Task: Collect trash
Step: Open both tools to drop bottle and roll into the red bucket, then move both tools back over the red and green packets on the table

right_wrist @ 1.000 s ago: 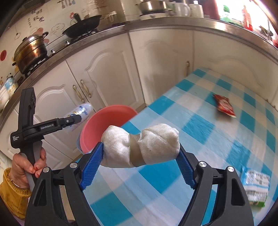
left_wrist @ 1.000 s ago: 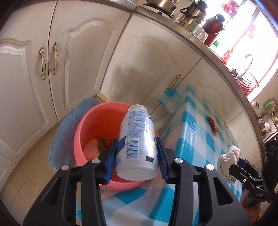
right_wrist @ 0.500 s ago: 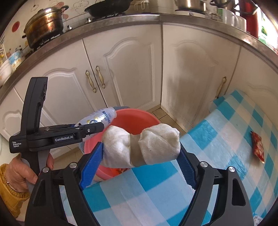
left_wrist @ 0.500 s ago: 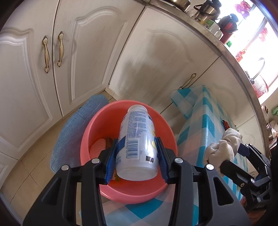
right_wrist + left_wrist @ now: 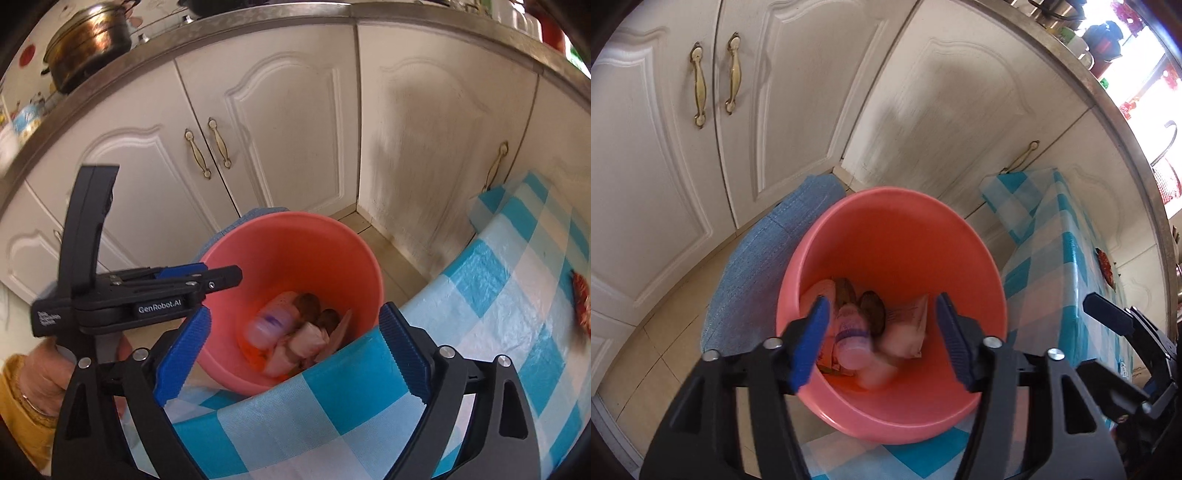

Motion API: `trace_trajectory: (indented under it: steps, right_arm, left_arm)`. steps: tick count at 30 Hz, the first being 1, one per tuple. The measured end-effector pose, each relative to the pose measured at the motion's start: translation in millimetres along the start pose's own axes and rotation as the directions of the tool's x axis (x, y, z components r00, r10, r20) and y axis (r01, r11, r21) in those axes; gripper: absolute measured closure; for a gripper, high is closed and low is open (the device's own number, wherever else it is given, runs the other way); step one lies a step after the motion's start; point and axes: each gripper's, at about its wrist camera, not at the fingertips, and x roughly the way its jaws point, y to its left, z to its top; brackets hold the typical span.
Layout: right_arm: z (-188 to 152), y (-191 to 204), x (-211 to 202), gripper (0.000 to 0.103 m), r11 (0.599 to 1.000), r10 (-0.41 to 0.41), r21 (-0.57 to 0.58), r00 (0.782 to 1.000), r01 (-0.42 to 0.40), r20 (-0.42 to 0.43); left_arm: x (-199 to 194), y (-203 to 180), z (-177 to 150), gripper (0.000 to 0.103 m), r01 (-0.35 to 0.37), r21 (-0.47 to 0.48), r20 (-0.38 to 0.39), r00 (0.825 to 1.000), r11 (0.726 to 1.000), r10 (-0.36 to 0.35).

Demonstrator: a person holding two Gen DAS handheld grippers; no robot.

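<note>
A pink plastic bin (image 5: 897, 221) (image 5: 291, 236) stands on the floor beside the table's edge. Inside it the white bottle (image 5: 851, 334) (image 5: 271, 326) lies blurred among other trash, and the crumpled white tissue (image 5: 308, 338) lies next to it. My left gripper (image 5: 882, 339) hangs over the bin, its jaws opening with nothing between them. My right gripper (image 5: 291, 352) is above the table edge, jaws also opening and empty. The left gripper (image 5: 221, 278) shows from the side in the right wrist view, held by a hand (image 5: 40, 373).
White cabinet doors (image 5: 798, 92) stand behind the bin, with a blue mat (image 5: 757, 266) on the floor. The blue-checked tablecloth (image 5: 498, 332) carries a red wrapper (image 5: 581, 299) at the right. A pot (image 5: 88, 40) sits on the counter above.
Both grippers came over the bin and opened. The bottle dropped out of the left one and the tissue wad out of the right one, both into the bin.
</note>
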Motion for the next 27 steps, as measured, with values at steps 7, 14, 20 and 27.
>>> trace_trajectory:
  steps: [7, 14, 20, 27]
  right_arm:
    - [-13, -18, -33, 0.012, 0.994, 0.006, 0.106, 0.997, -0.015, 0.082]
    - [-39, -30, -67, 0.012, 0.982, -0.032, 0.189, 0.989, 0.005, 0.142]
    - [-57, -34, -80, 0.012, 0.973, -0.06, 0.228, 0.986, 0.023, 0.158]
    - [-80, -41, -94, 0.012, 0.964, -0.088, 0.262, 0.982, 0.042, 0.168]
  left_arm:
    - [-8, 4, -5, 0.018, -0.022, -0.014, 0.016, 1.0, 1.0, 0.022]
    - [-21, 5, -10, 0.016, -0.001, -0.047, 0.037, 0.999, 0.999, 0.003]
    - [-29, -3, -13, 0.014, 0.018, -0.034, 0.042, 0.999, 0.999, -0.016]
    - [-38, -24, -19, 0.014, 0.04, 0.004, 0.045, 0.998, 0.999, -0.04]
